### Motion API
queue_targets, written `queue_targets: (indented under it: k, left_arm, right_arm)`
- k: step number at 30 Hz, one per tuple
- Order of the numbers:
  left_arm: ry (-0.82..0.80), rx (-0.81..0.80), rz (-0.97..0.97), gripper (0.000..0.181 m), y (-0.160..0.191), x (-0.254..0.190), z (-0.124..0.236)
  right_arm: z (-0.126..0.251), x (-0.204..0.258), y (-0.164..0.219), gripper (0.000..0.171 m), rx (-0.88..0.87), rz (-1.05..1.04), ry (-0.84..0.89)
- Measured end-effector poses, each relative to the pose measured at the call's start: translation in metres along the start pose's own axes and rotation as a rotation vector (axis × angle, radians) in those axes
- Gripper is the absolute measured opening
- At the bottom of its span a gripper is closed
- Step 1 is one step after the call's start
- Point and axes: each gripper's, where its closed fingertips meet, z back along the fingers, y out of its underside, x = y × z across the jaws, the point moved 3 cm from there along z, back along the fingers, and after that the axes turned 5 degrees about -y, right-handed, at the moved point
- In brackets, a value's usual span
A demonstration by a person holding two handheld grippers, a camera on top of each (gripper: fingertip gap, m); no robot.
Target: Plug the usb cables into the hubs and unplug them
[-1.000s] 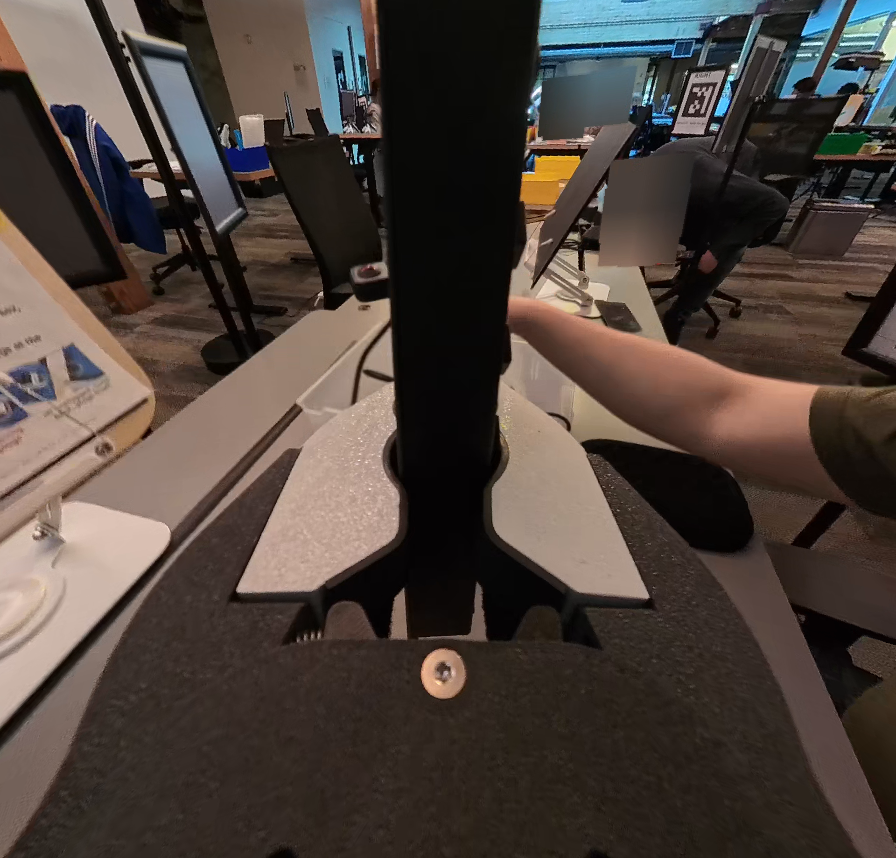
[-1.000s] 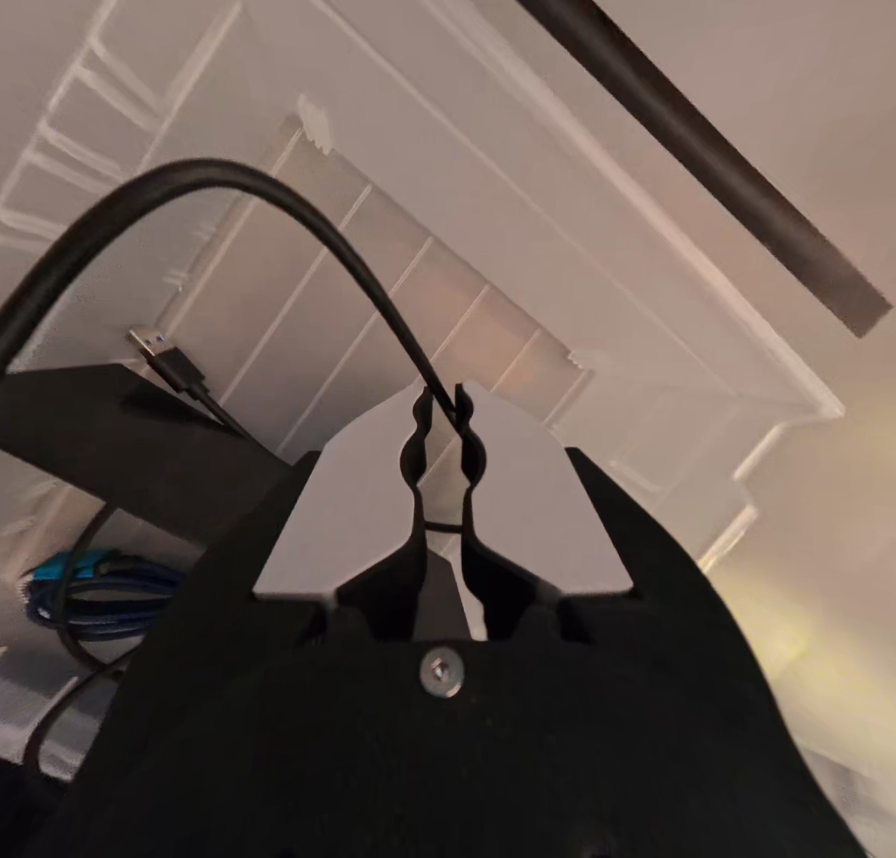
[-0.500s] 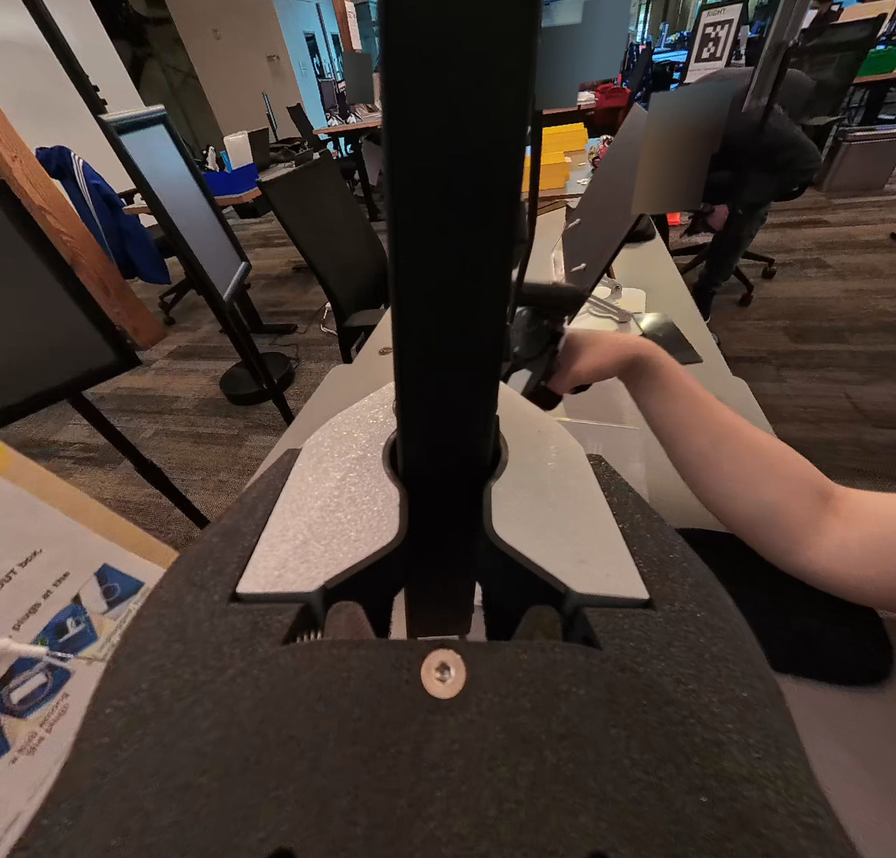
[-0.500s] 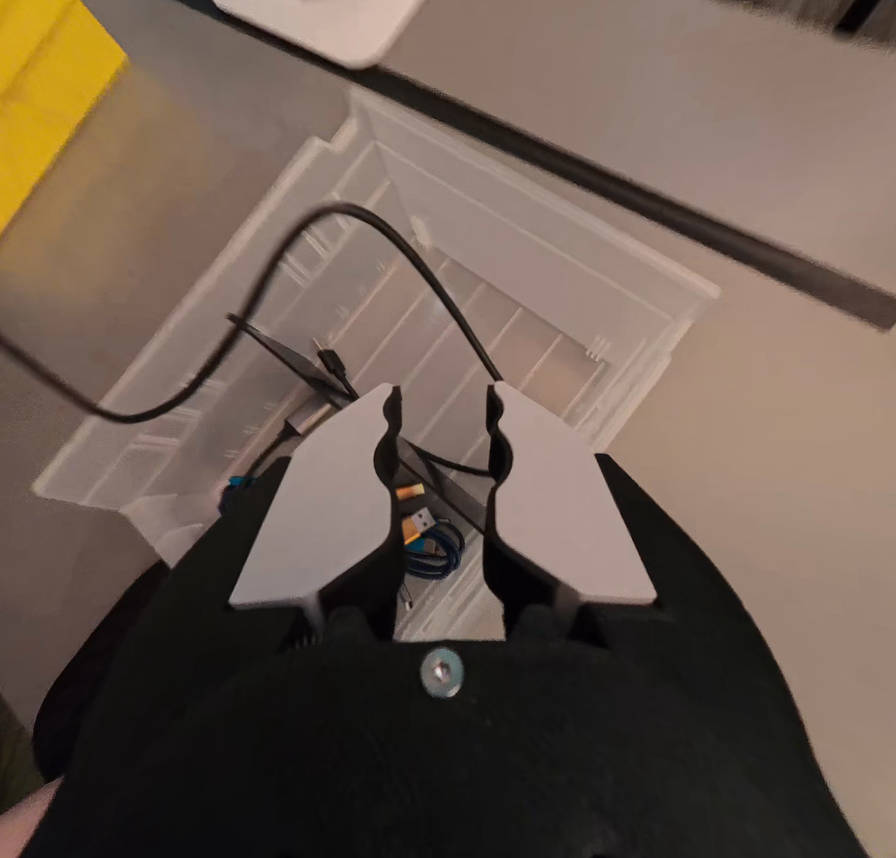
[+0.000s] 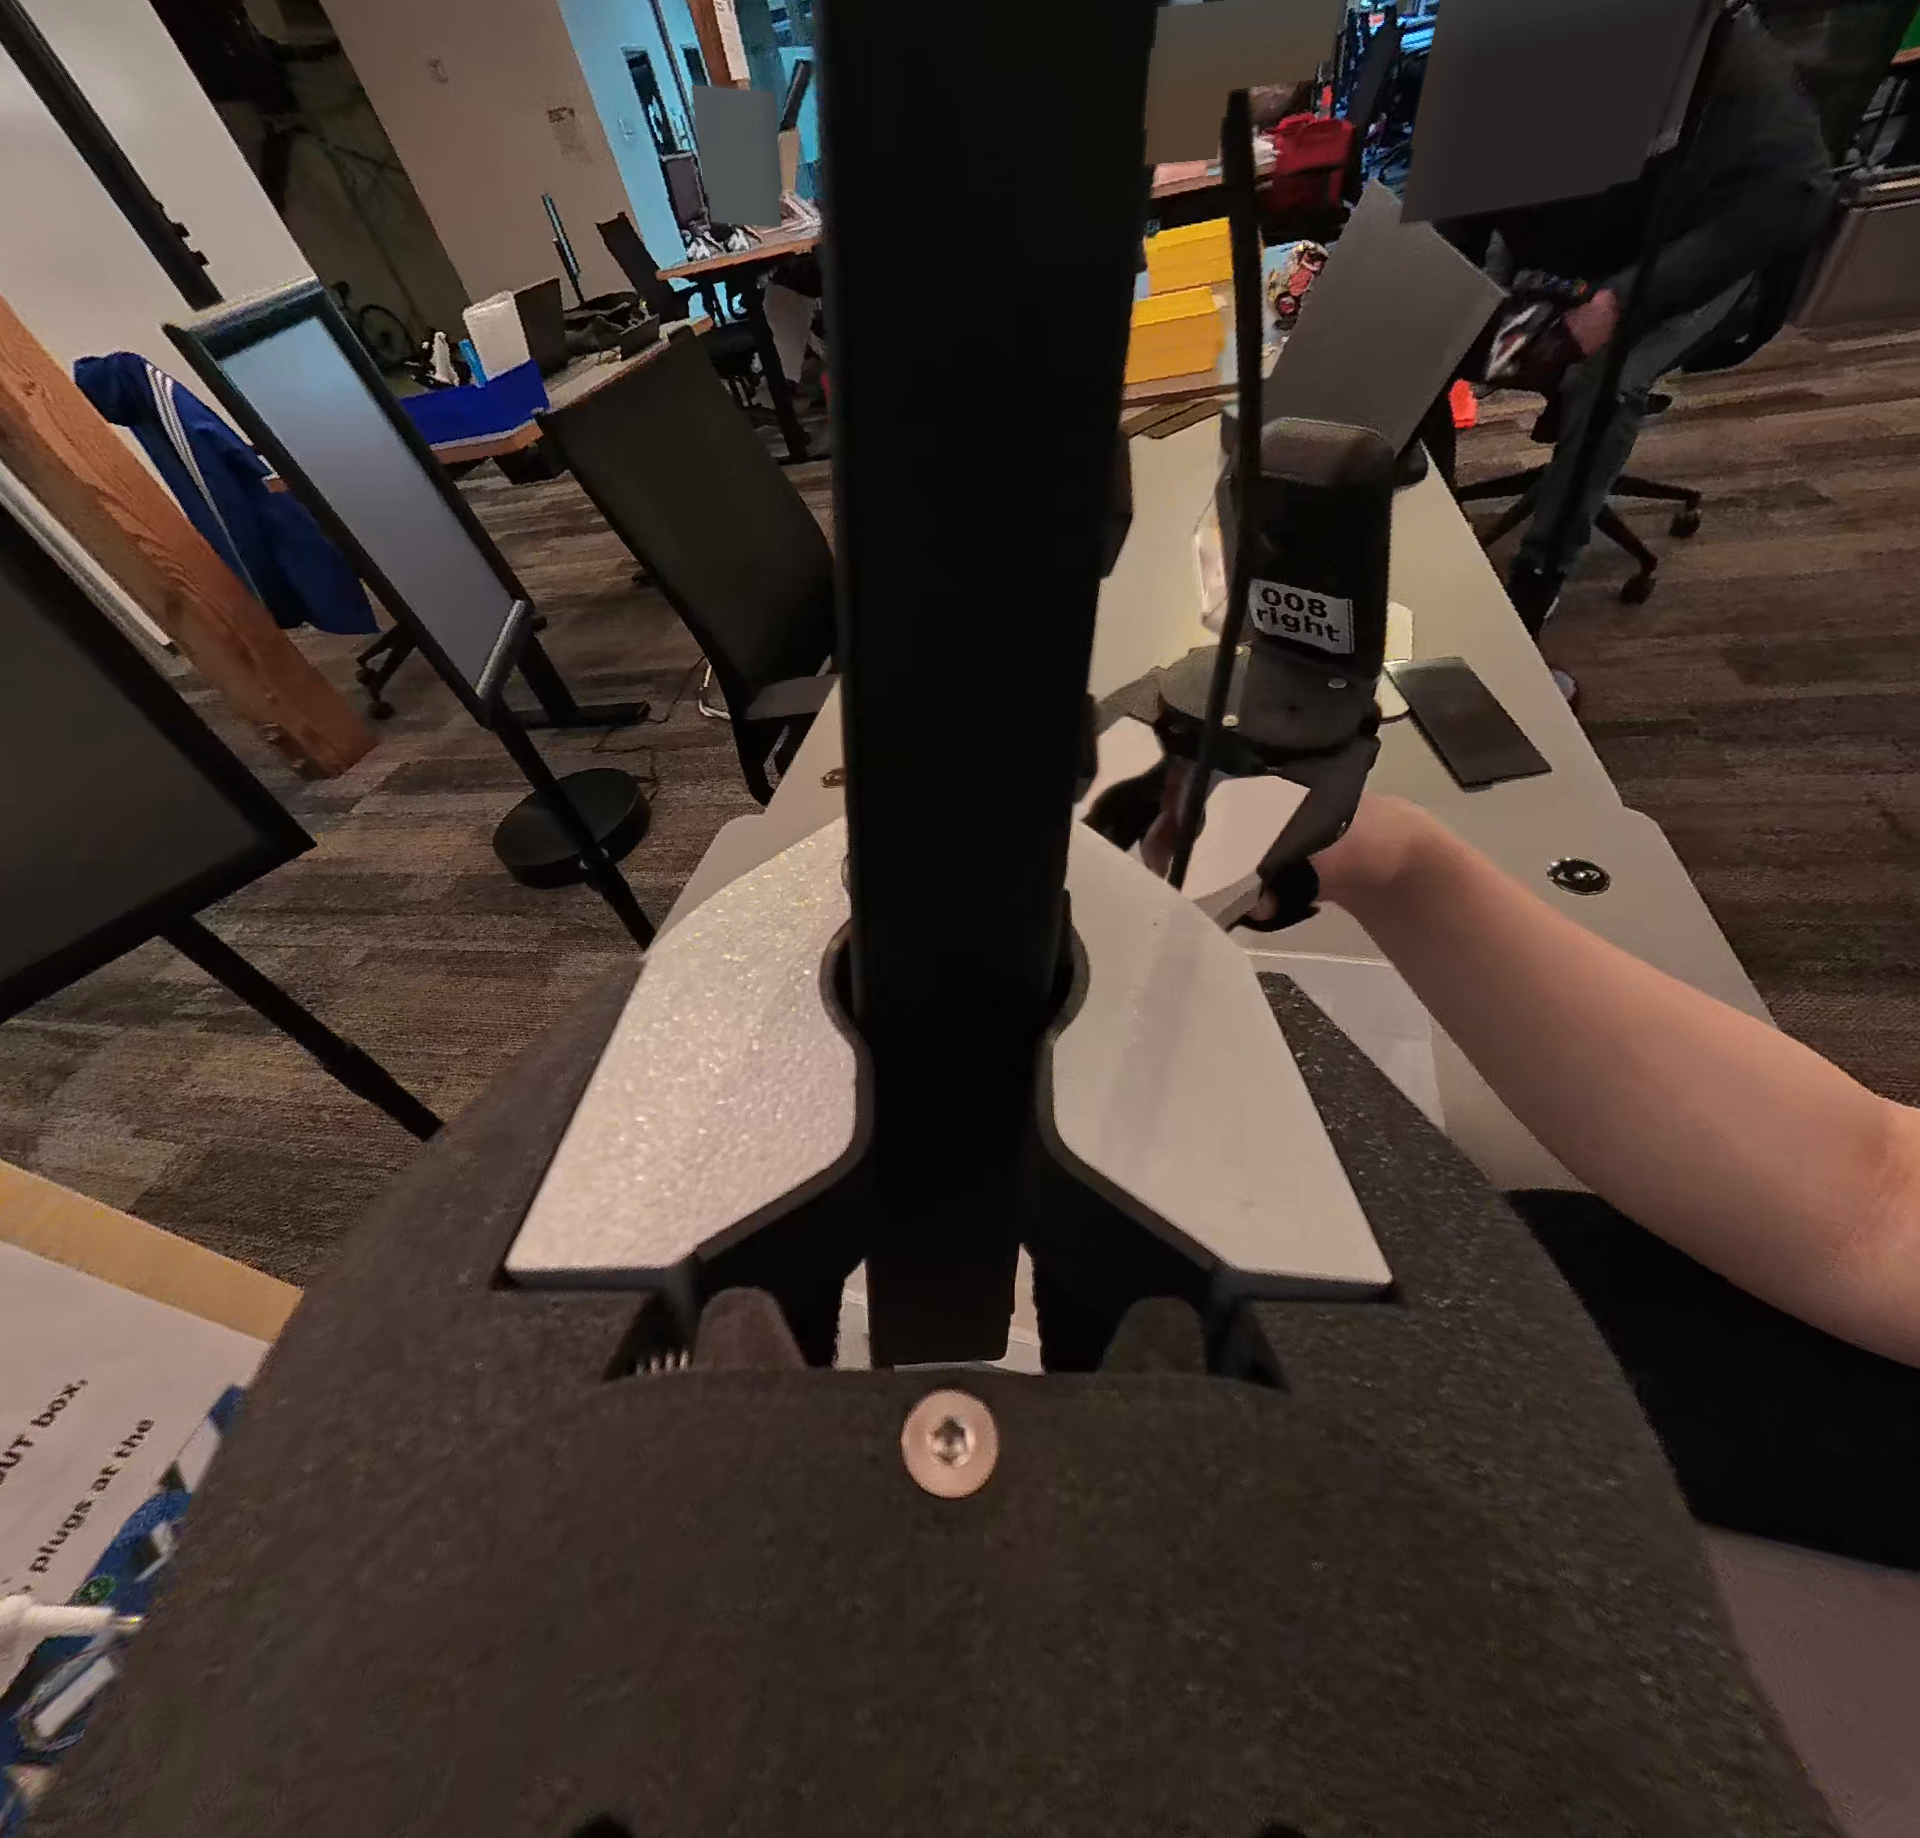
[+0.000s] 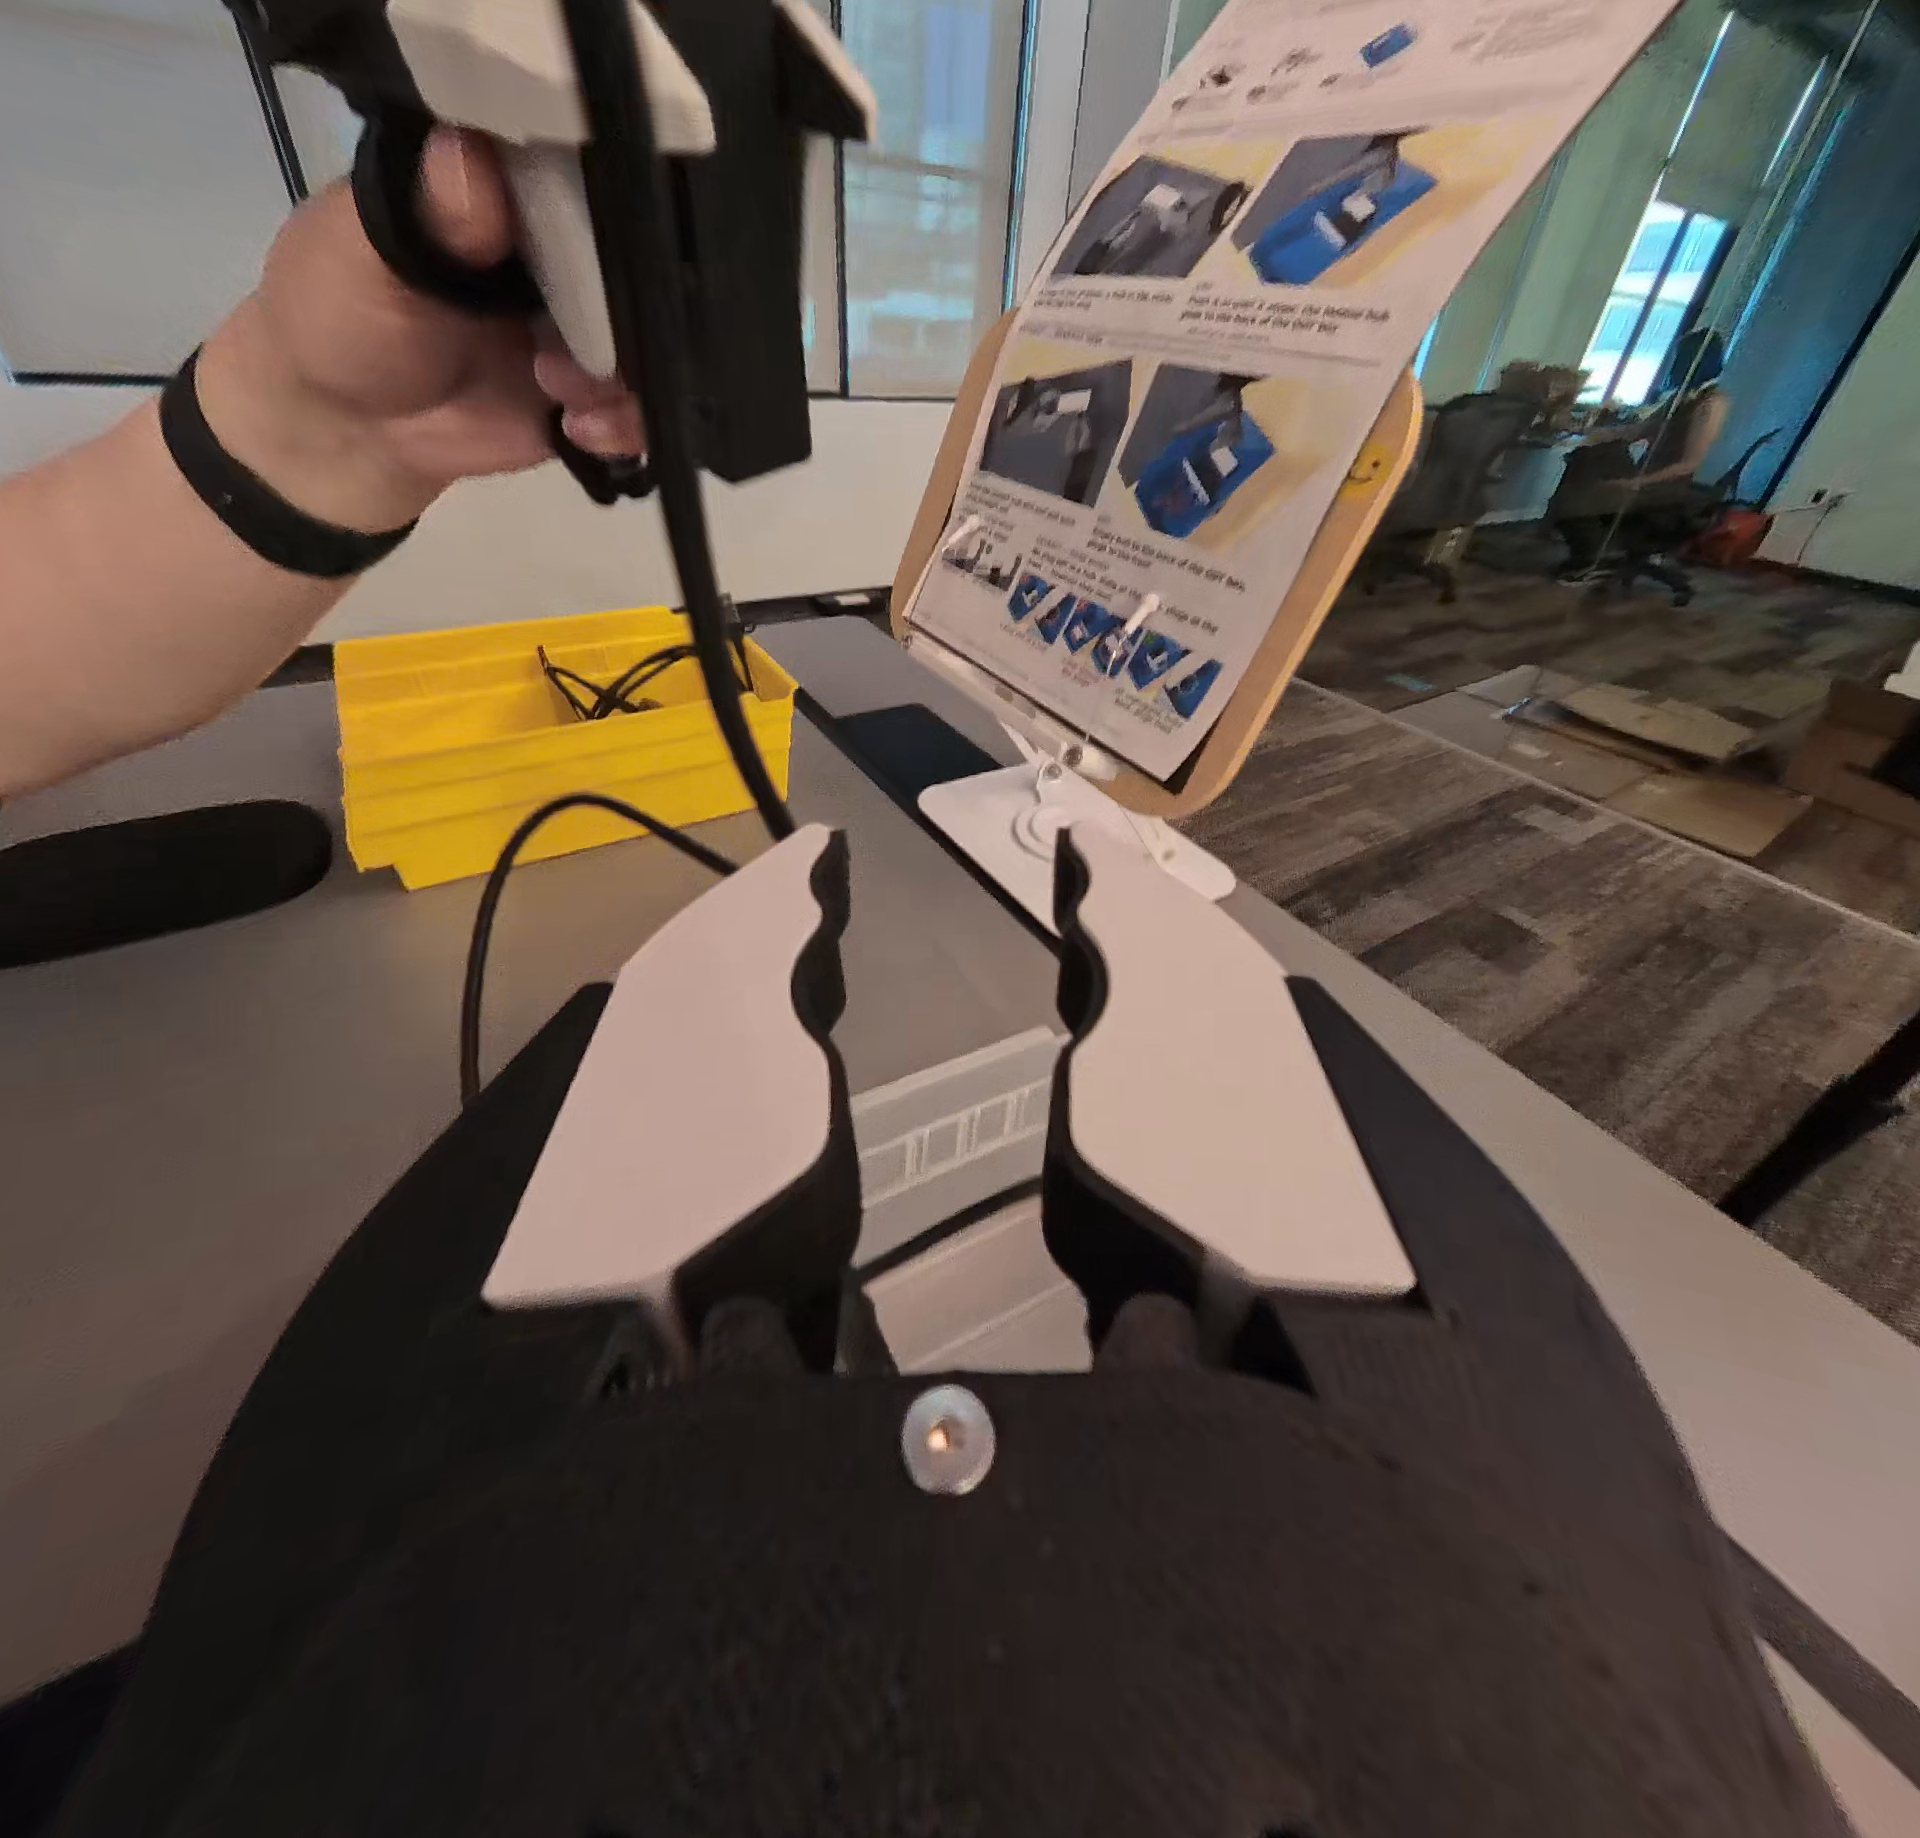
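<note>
Office carpet and rolling chairs are spreading out behind a long grey table [image 6: 249, 1082], where a yellow bin [image 6: 540, 739] holding a tangle of thin black cables is sitting near the far end, beside an instruction sheet on a tilted wooden stand [image 6: 1174, 417]. Nearer the right tongs [image 6: 951, 905], a clear plastic bin [image 6: 935, 1144] is resting on the table, its rim showing between the white fingers [image 6: 717, 1071]. Those right tongs are standing wide apart and gripping nothing. The left tongs [image 5: 956, 915] are closing firmly on a long black hub [image 5: 977, 438], which is rising upright between the white fingers and filling the middle of the left wrist view. In the right wrist view the same hub is being held aloft at upper left by the person's left hand [image 6: 384, 365], and a black cable [image 6: 675, 500] is hanging down from it, dropping behind the right tongs' left finger. A thinner black cable [image 6: 509, 895] is looping over the table just beside that finger; where its plug end is lying cannot be told.
</note>
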Motion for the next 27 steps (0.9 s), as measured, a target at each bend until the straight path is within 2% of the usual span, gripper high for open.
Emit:
queue_targets:
  k: [3,5,8,10,12,13,14,15,17,21,22,24,27]
  left_arm:
    - [-0.001,-0.003,0.011,0.026,-0.005,0.004,0.001]
    - [0.002,0.003,0.011,0.026,-0.005,0.005,0.000]
    - [0.006,0.011,0.003,0.026,-0.004,0.003,-0.003]
    - [0.007,0.010,0.005,0.026,-0.003,0.003,-0.005]
    - [0.013,0.013,0.015,0.026,-0.002,0.003,-0.006]
    - [0.010,0.016,0.017,0.026,-0.001,0.004,-0.007]
    - [0.009,0.019,0.017,0.026,-0.001,0.004,-0.008]
    - [0.010,0.024,0.018,0.026,0.000,0.005,-0.009]
    - [0.015,0.043,0.019,0.026,0.001,0.006,-0.012]
    - [0.045,0.119,0.003,0.026,0.011,0.001,-0.019]
    - [0.057,0.137,0.003,0.028,0.016,-0.002,-0.022]
    - [0.082,0.161,0.017,0.026,0.026,-0.007,-0.027]
    - [0.091,0.241,0.034,0.026,0.055,-0.012,-0.038]
  right_arm:
    - [0.018,-0.010,-0.001,0.038,-0.052,-0.025,0.040]
    - [0.025,-0.001,-0.013,0.038,-0.164,-0.044,-0.051]
    - [0.017,0.004,-0.023,0.045,-0.222,-0.028,-0.062]
    - [0.004,0.006,-0.014,0.057,-0.132,0.005,-0.059]
    - [-0.006,0.010,-0.008,0.054,-0.091,0.019,-0.076]
    - [-0.009,0.010,-0.005,0.038,-0.082,0.024,-0.087]
    - [-0.011,0.011,-0.004,0.014,-0.075,0.031,-0.102]
    - [-0.013,0.010,-0.001,0.005,-0.064,0.033,-0.109]
    - [-0.008,-0.013,0.006,0.005,-0.004,0.040,0.063]
    - [0.039,-0.065,0.004,0.005,0.027,0.228,0.615]
    - [0.045,-0.067,0.005,0.005,0.046,0.275,0.664]
    - [0.045,-0.070,0.019,0.005,0.183,0.316,0.661]
    - [0.027,-0.064,0.079,0.005,0.506,0.120,0.422]
